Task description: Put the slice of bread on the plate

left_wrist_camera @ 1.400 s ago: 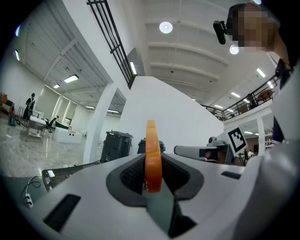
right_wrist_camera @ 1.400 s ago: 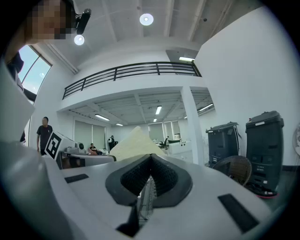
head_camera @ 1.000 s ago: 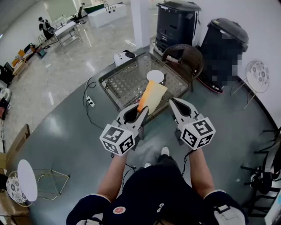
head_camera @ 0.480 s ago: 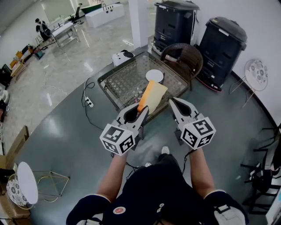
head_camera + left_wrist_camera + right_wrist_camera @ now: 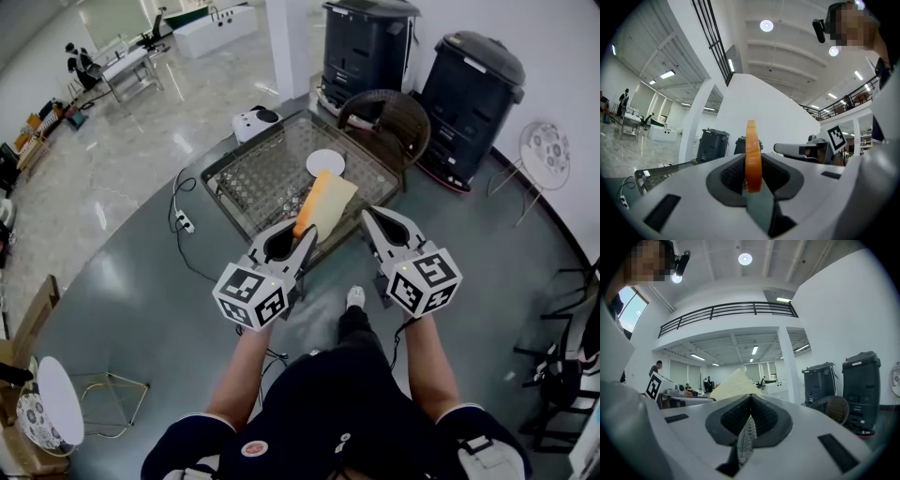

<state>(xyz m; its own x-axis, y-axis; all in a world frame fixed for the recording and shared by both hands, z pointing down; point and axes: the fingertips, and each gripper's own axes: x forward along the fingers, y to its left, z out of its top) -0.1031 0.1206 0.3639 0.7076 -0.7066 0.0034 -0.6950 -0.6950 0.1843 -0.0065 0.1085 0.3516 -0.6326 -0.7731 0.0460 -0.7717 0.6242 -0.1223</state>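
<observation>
The slice of bread (image 5: 326, 206) stands on edge at the middle of the head view. Its lower end is pinched between the fingers (image 5: 729, 176) of the left gripper (image 5: 298, 239), likely so it stays stiff and clear of the worktop (image 5: 253, 183). The plate (image 5: 325, 162) lies just above it in the frame, which is presumably why the slice points that way. At centre right the right gripper (image 5: 375, 223) hangs beside the slice, fingers pressed together on nothing, seemingly just out of the way.
</observation>
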